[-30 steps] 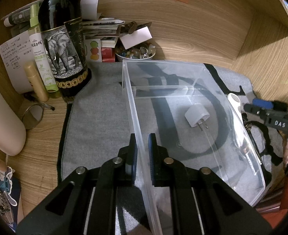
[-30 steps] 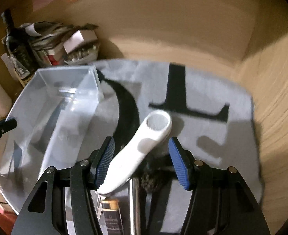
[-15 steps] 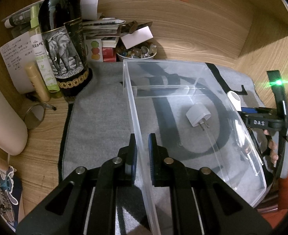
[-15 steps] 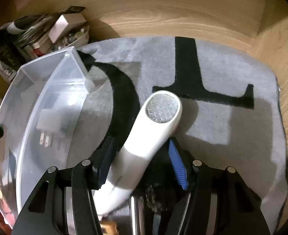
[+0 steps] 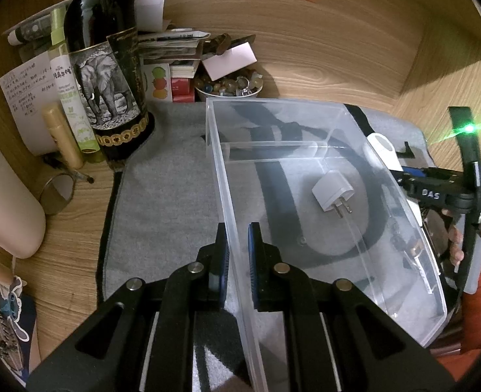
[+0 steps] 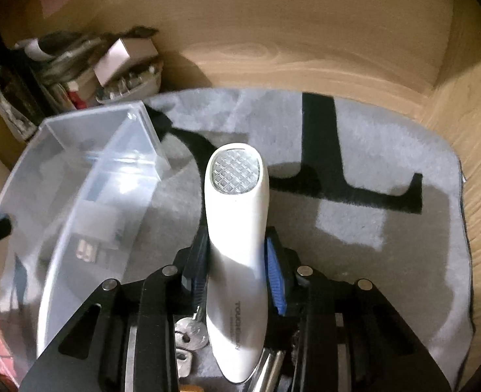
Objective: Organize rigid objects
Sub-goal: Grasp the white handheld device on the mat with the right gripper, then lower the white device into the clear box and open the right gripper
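Left wrist view: the left tool sits at 6 o'clock, its two fingers clenched on the near left wall of a clear plastic bin, one finger outside and one inside. The bin rests on a grey mat spread over the wooden surface. Inside the bin, toward 3 o'clock, lies a white plug adapter. At 10 to 11 o'clock stands a dark bottle with an elephant label, and at 12 o'clock a small bowl of trinkets just beyond the bin. At 3 o'clock, outside the bin's right wall, the right tool appears with the rounded end of a white handheld device showing above the rim.

Right wrist view: the right tool at 6 o'clock is grasping the white handheld device around its waist. The device points to 12 o'clock, its faceted round window facing up, and looks lifted off the mat. The bin lies at 9 o'clock, beside the device and apart from it. Keys lie under the tool at 6 o'clock.

The step in hand appears to be carrying the device to the bin while the left tool steadies it. The next move likely calls for raising the device over the bin's right wall, swinging it toward 9 o'clock and lowering it beside the adapter before letting go.
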A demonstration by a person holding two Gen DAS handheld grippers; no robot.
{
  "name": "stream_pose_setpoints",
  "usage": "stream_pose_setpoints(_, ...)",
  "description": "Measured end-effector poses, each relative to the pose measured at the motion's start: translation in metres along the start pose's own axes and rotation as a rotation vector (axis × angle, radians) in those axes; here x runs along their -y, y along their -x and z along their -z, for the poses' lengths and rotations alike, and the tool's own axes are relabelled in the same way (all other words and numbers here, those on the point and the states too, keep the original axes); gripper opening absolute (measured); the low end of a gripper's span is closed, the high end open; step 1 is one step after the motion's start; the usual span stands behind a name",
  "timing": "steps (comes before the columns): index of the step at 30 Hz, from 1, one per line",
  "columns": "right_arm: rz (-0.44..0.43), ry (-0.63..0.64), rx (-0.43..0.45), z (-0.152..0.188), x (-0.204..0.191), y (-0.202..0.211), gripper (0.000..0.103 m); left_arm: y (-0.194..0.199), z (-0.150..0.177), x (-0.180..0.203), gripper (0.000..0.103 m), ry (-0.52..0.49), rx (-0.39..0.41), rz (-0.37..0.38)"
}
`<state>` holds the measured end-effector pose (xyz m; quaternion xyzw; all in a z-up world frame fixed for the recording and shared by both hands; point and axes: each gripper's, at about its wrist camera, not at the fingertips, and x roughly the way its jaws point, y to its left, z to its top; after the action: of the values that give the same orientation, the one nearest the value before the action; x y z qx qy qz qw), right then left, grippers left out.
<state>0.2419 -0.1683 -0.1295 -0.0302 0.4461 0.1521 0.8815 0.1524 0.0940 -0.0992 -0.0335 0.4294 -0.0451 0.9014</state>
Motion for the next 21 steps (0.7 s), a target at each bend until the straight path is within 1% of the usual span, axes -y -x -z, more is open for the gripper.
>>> stream_pose_setpoints(5,-0.023,-0.014,0.069,-0.005,-0.001,0.024,0.03,-0.001,-0.001,0.0,0.01,0.003,-0.004,0.0)
stream_pose_setpoints(11,-0.037,0.008,0.162,-0.015,-0.013,0.056,0.03,-0.001,-0.001,0.0,0.01,0.002,-0.003,-0.002)
stream_pose_setpoints(17,-0.084,0.049,0.241,-0.022,-0.034,0.084,0.03,-0.002,-0.001,0.0,0.01,-0.002,-0.001,-0.004)
stream_pose_setpoints(21,-0.12,0.101,0.266,-0.026,-0.055,0.091,0.03,-0.002,-0.002,0.0,0.01,-0.002,0.0,-0.005)
